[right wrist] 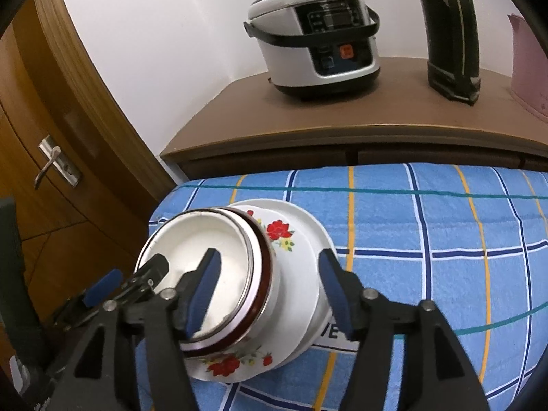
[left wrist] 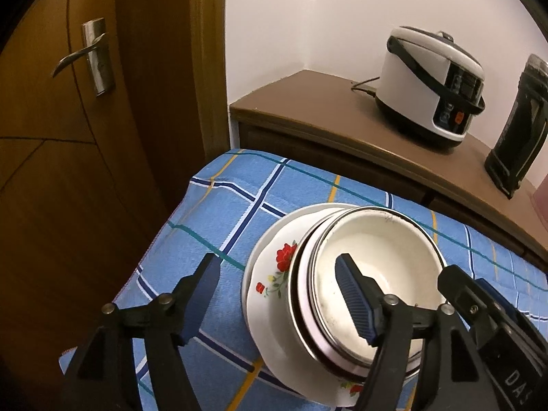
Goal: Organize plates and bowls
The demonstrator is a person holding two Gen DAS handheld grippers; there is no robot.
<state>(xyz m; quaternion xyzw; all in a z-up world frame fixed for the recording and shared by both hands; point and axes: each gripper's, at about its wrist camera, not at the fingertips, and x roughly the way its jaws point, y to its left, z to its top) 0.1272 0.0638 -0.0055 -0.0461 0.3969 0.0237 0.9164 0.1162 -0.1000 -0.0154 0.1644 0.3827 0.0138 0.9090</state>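
- Stack of dishes on the tabletop [right wrist: 445,212], which is covered w/ a blue checked cloth; stack sits near the cloth's left-hand edge, close to the door side.
- Order, bottom up: plain white plate [right wrist: 310,250], floral plate [left wrist: 270,281] w/ red flowers, then nested bowls, top bowl [left wrist: 373,250] white inside w/ a metal rim.
- Orientation: all pieces rim-up, mouths facing upward; round, so no long axis; nested stack looks a little off-centre on the plates.
- Left gripper [left wrist: 277,294]: jaws wide open, gripping nothing; one finger over the bowl's interior, the other out over the cloth.
- Right gripper [right wrist: 270,291]: jaws open, gripping nothing; one finger over the bowl, the other outside the plates' rim. Pads appear clear of the rim, though contact is hard to judge.
- Writing: letters "VE" on the cloth under the plate edge, remainder hidden; "DA" on the right gripper's body, left wrist view.
- Behind: rice cooker [right wrist: 315,34] and black jug [right wrist: 448,30] on a brown cabinet [right wrist: 342,116]; panel text illegible.
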